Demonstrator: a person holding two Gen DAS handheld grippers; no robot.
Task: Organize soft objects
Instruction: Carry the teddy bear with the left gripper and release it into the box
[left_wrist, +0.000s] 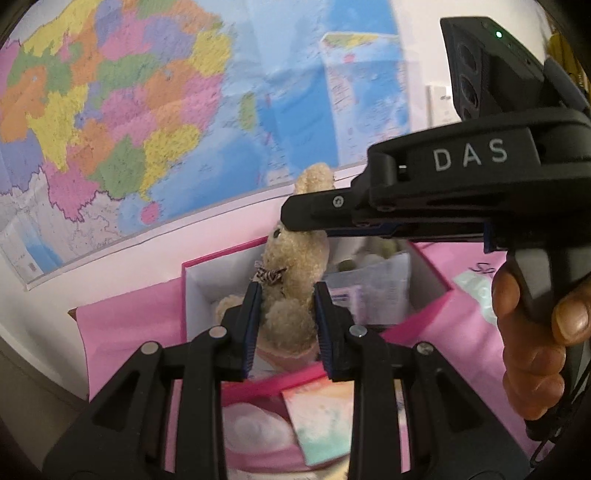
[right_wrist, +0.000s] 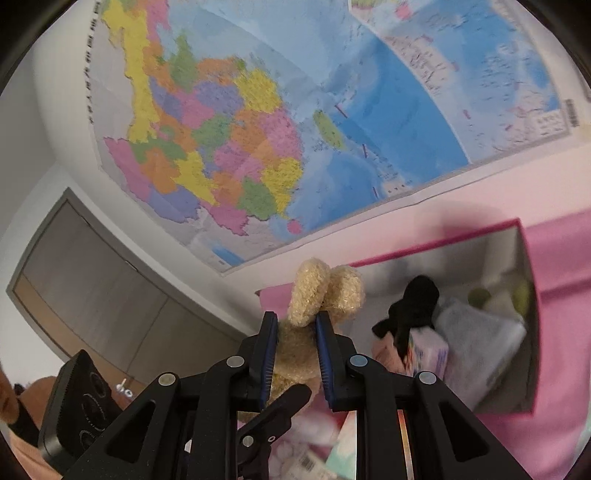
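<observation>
1. The left gripper (left_wrist: 286, 325) is clamped on the body of the plush rabbit (left_wrist: 295, 273), above the pink box (left_wrist: 221, 258).
2. The right gripper (right_wrist: 297, 354) pinches the rabbit's head below the ears, hiding its face.
3. The box contents are blurred; a black toy (right_wrist: 410, 310) and packets show.

Light: bright, even, soft shadows.
Blur: the wall map (left_wrist: 122, 110) and pink box (right_wrist: 436, 247) are smeared.
Edges: strongly bent, with dark corners.
</observation>
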